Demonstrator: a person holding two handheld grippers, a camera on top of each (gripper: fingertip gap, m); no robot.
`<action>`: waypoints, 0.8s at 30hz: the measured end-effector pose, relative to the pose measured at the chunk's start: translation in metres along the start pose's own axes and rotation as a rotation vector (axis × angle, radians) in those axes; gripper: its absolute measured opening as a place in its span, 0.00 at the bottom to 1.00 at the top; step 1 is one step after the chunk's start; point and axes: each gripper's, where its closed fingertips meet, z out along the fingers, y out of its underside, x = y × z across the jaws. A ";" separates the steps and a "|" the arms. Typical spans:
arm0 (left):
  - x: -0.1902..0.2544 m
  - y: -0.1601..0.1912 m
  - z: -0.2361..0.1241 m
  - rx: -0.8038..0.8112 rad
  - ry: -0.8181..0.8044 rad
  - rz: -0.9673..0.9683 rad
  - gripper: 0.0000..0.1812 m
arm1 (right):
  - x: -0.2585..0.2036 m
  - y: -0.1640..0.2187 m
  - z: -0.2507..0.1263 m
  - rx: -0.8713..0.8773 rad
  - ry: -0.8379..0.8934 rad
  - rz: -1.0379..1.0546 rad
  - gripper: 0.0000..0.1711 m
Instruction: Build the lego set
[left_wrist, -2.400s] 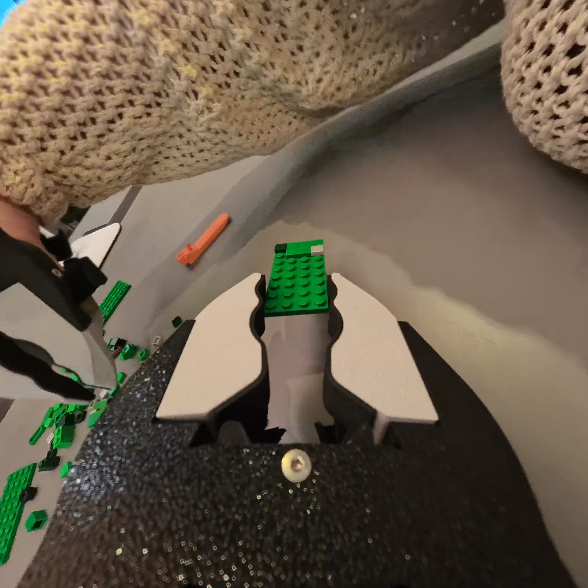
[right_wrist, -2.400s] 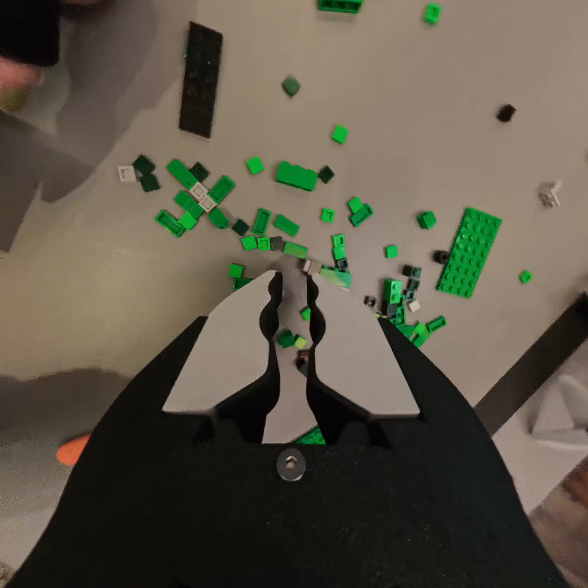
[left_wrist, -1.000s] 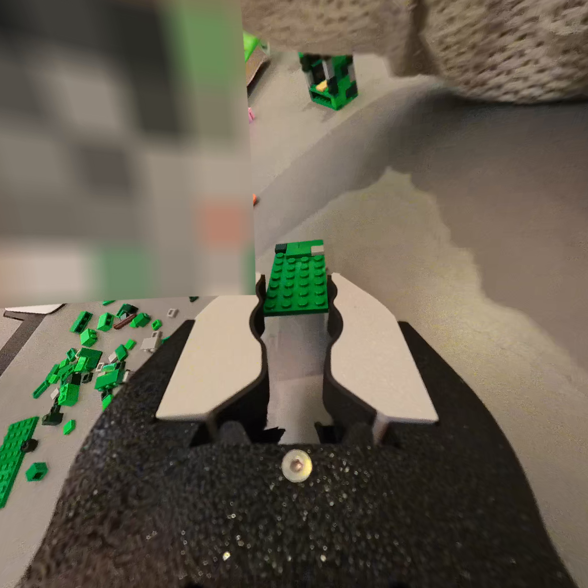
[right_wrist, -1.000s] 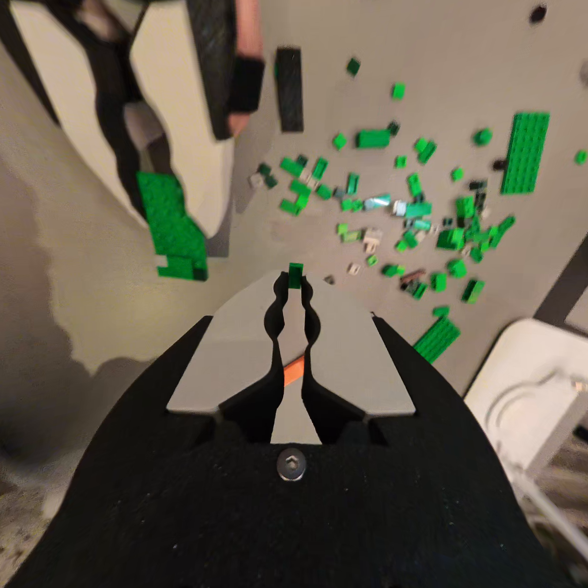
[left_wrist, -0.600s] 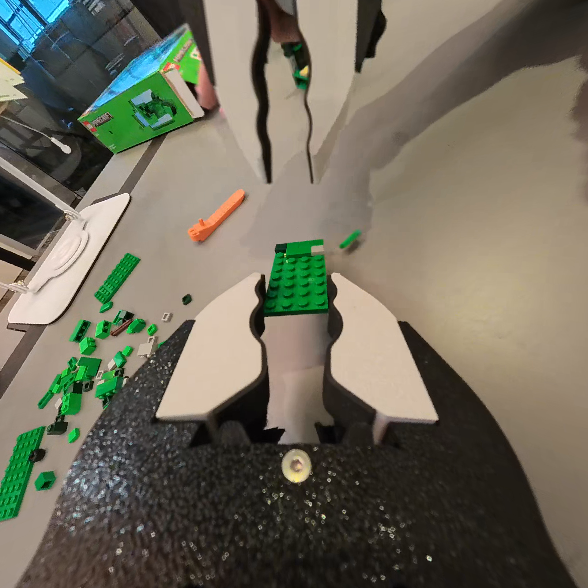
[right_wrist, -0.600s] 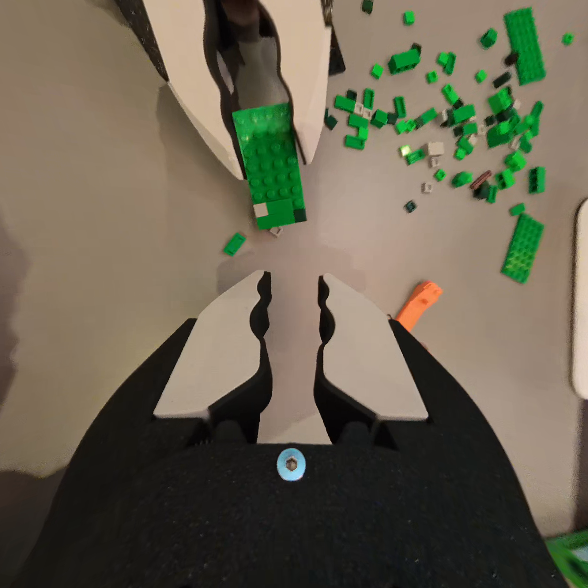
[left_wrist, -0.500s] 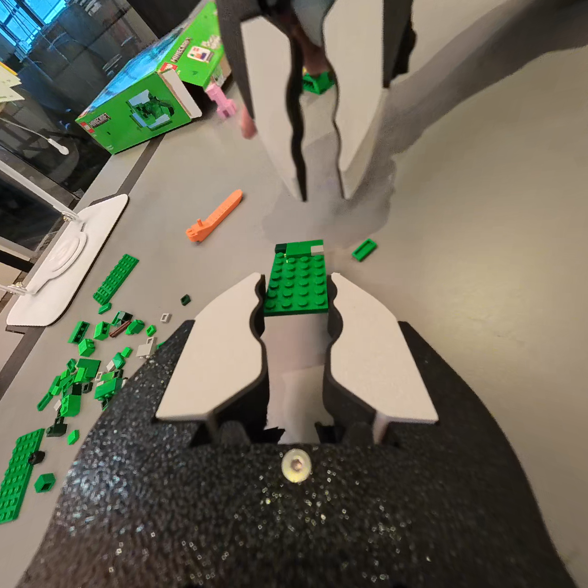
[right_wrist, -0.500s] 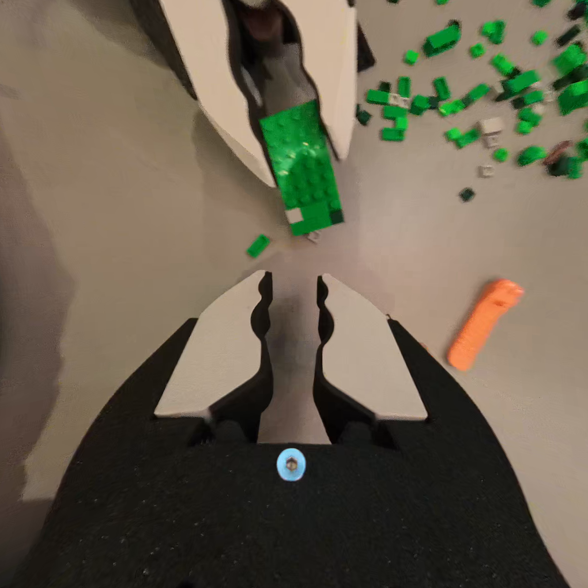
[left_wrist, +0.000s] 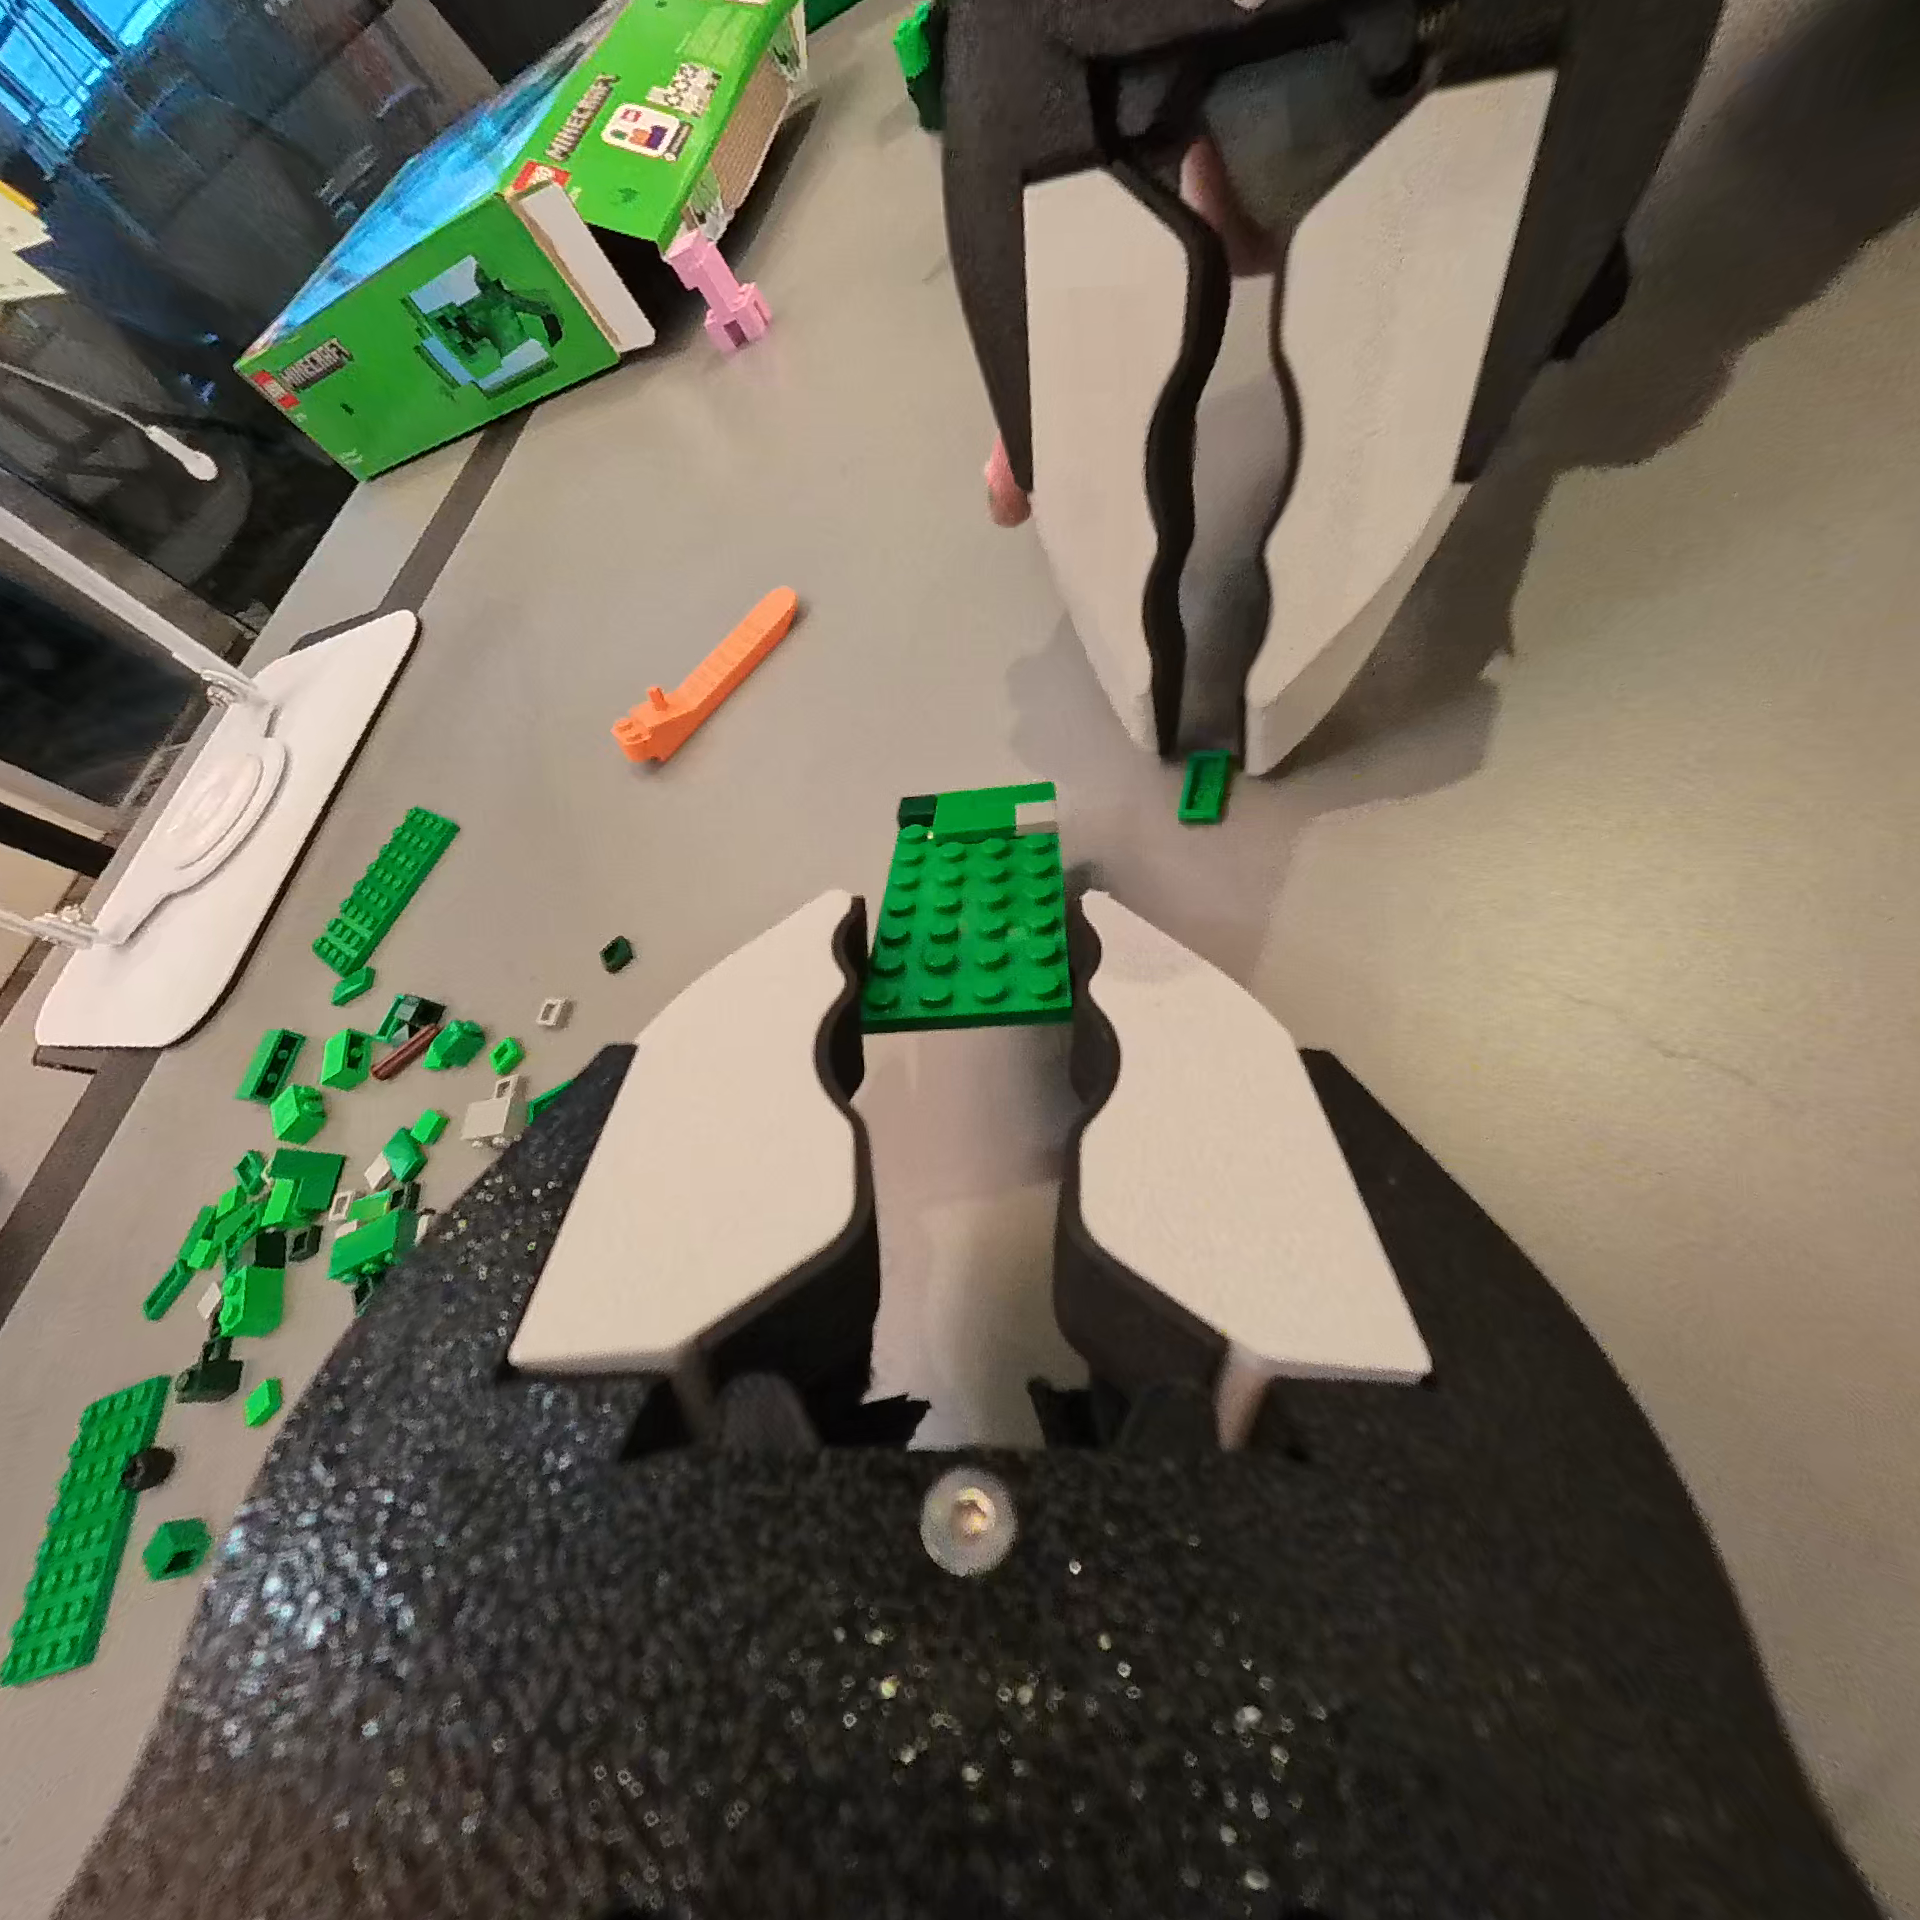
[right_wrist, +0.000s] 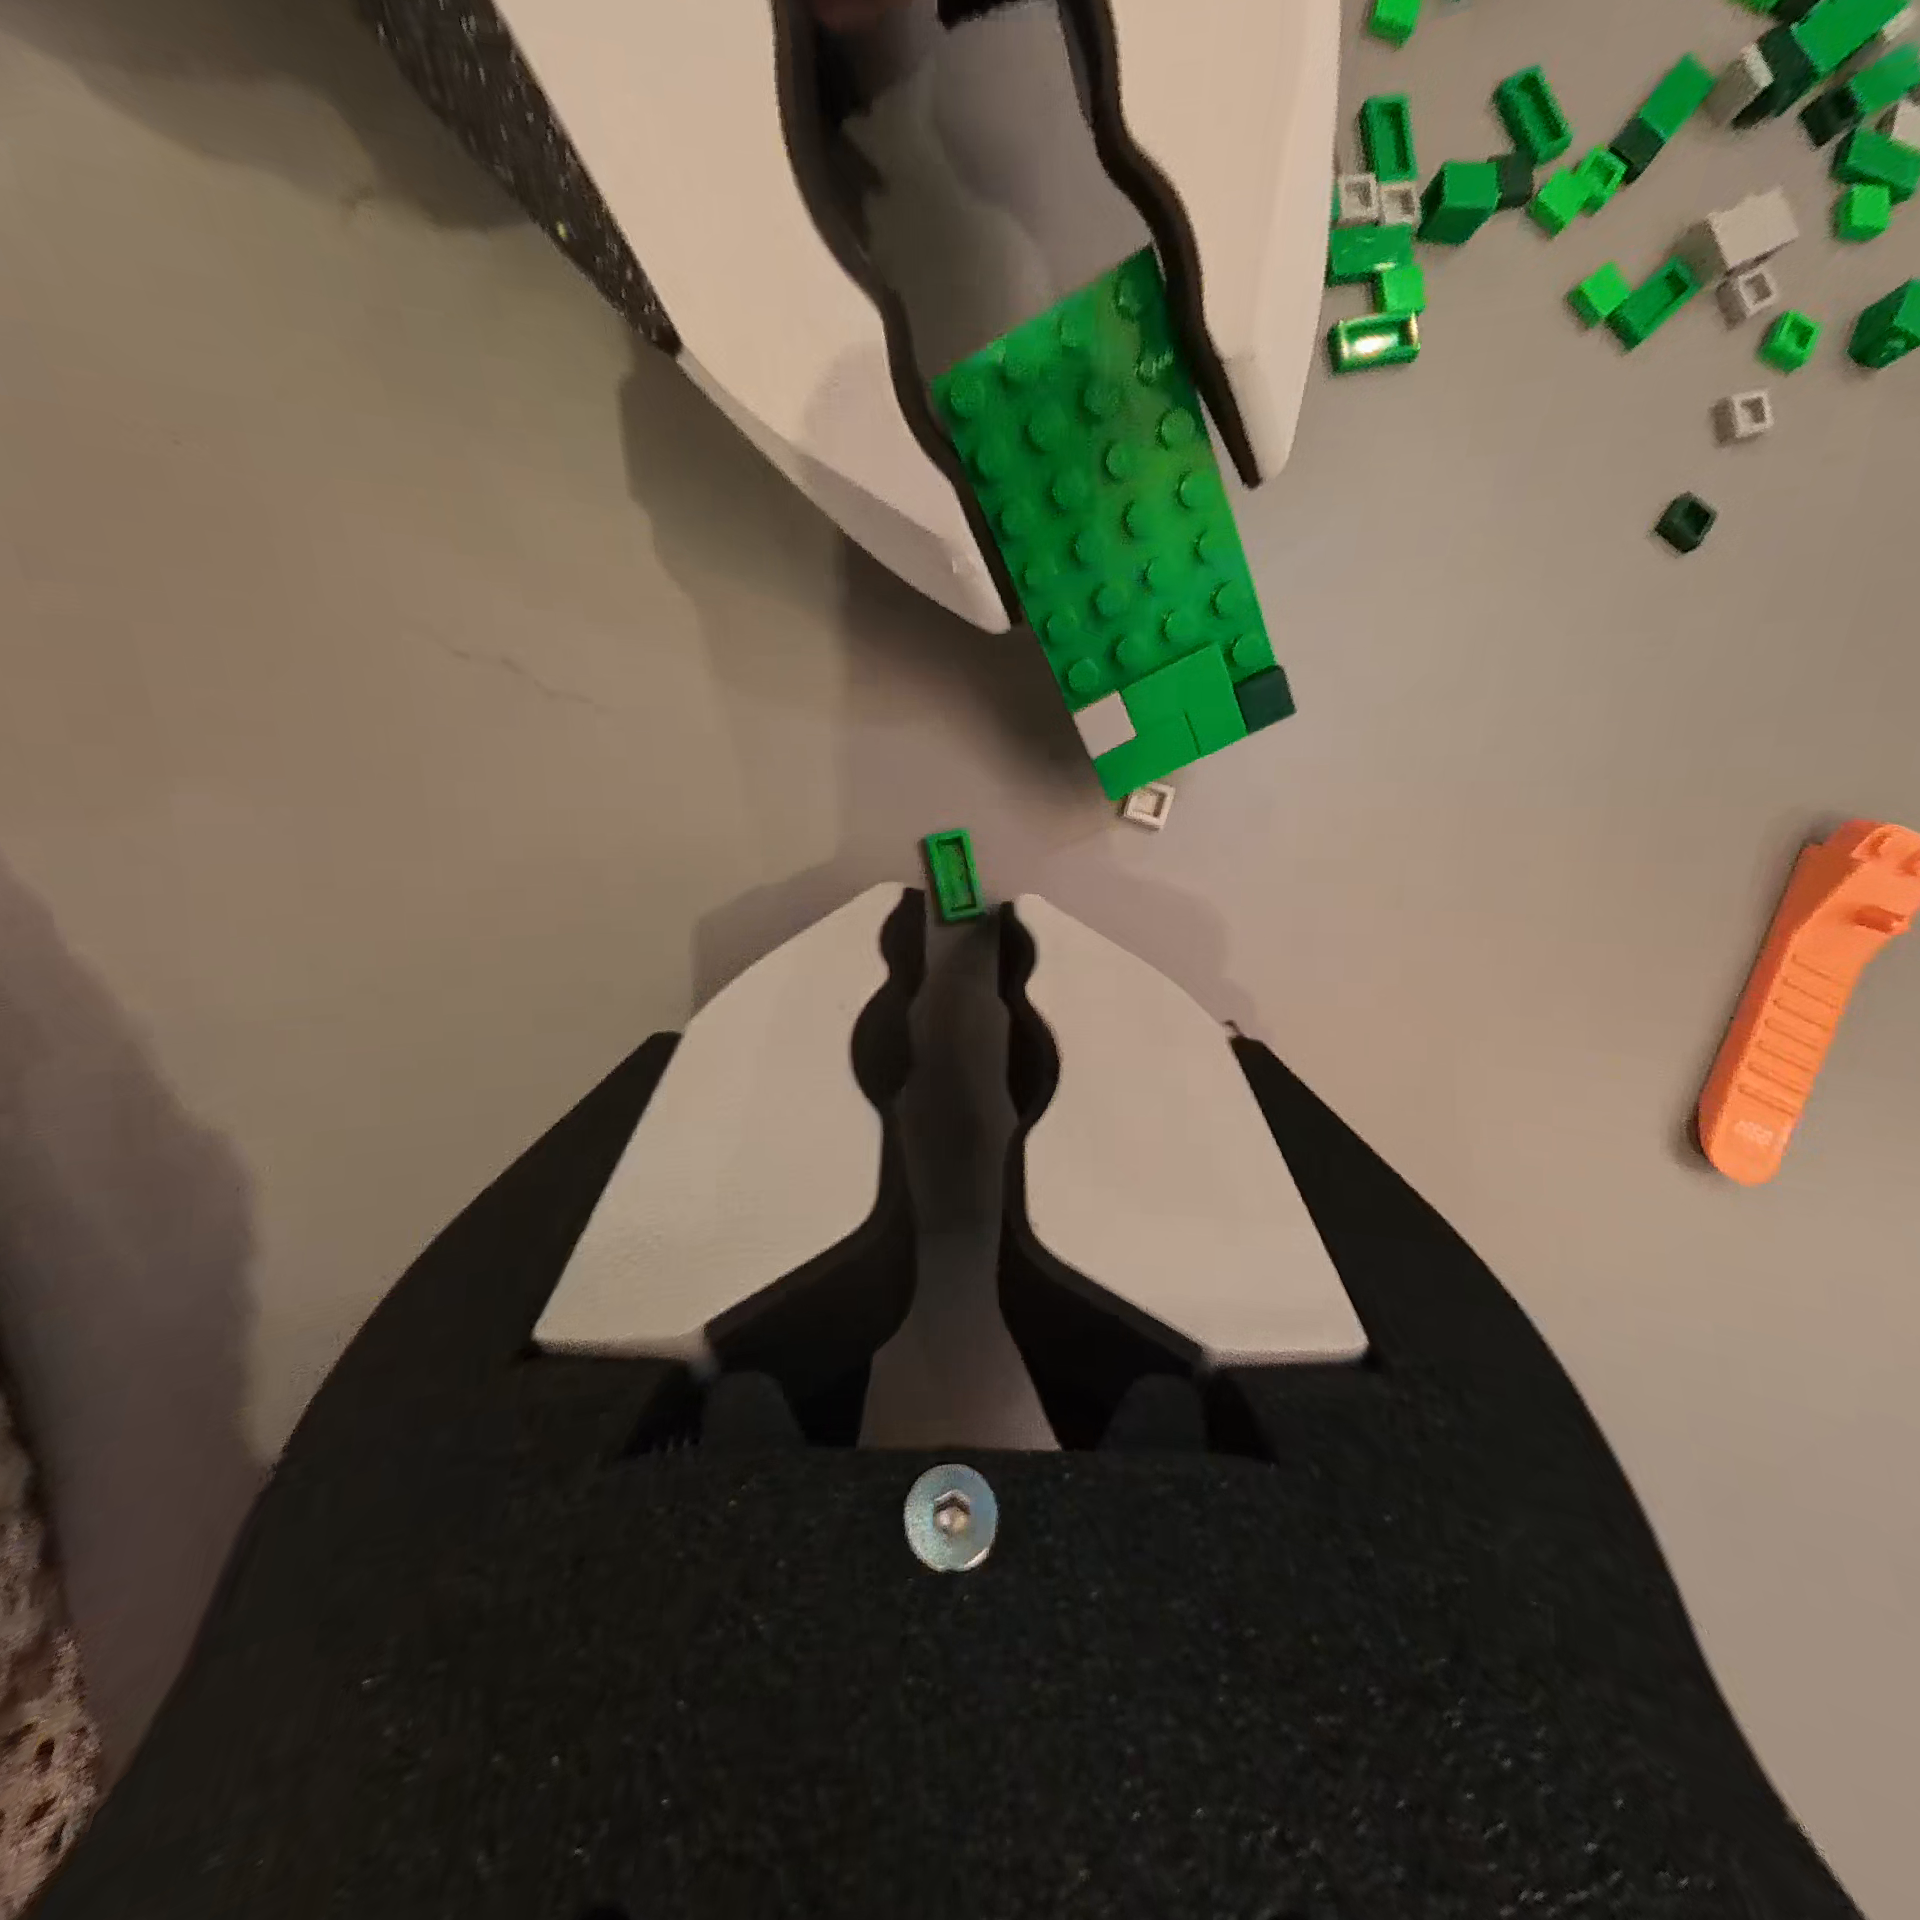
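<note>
The studded plate (left_wrist: 971, 940) is bright green, with one dark green tile and one white tile at its far end. The small loose plate (right_wrist: 957, 876) is also bright green. The brick separator (left_wrist: 707, 693) is orange. The grippers (left_wrist: 971, 914) have white fingers on a black, glittering body. The table (left_wrist: 1558, 987) is plain grey, and the box (left_wrist: 436, 322) is green.

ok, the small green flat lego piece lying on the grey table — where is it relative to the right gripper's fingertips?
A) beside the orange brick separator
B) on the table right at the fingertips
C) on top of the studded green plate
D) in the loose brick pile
B: the small green flat piece lies on the grey table right at the tips of the right gripper, apart from the studded green plate in the left gripper.
</note>
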 end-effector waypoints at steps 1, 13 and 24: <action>0.000 0.000 0.000 -0.003 0.001 0.004 0.20 | -0.001 0.000 0.001 -0.012 -0.014 0.001 0.04; 0.002 0.000 0.001 -0.003 0.006 0.010 0.20 | 0.040 0.069 -0.068 -0.868 -0.121 -0.260 0.03; 0.001 0.001 0.001 -0.005 0.006 0.011 0.20 | 0.040 0.069 -0.053 -0.871 -0.157 -0.239 0.00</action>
